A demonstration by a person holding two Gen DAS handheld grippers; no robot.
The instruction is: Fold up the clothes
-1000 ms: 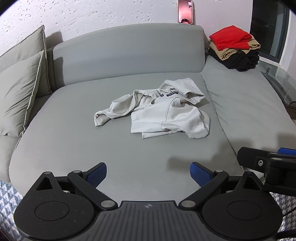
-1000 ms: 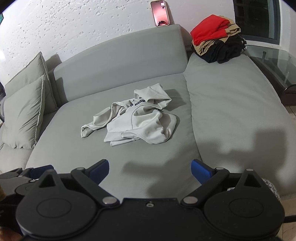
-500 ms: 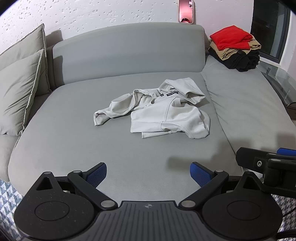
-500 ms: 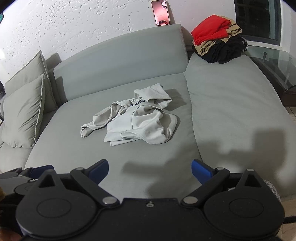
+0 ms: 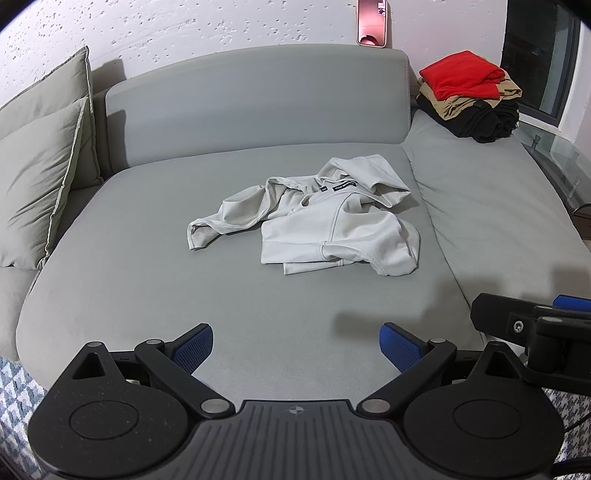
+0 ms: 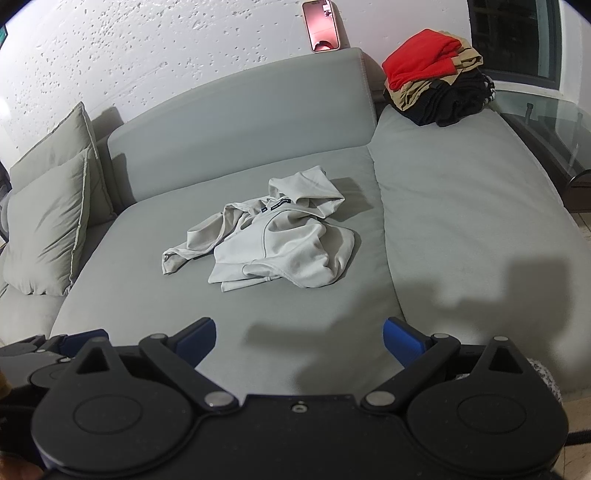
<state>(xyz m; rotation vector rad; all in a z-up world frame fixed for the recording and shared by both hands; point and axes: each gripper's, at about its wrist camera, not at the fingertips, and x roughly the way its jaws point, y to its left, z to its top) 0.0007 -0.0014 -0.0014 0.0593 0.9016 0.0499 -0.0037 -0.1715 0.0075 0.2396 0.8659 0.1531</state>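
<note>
Grey sofa [image 5: 147, 295] bearing crumpled hoodie [image 5: 332, 225] ahead of both grippers' fingers [image 5: 194, 345], spread apart, gripping nothing.

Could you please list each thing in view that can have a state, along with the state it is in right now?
Light hoodie: crumpled and unfolded, lying on the sofa seat.
Stack of clothes: folded and piled at the sofa's far right corner, red on top.
Phone: propped upright against the wall, screen lit.
Cushions: leaning upright at the left end.
Left gripper: open, holding nothing.
Right gripper: open, holding nothing.
</note>
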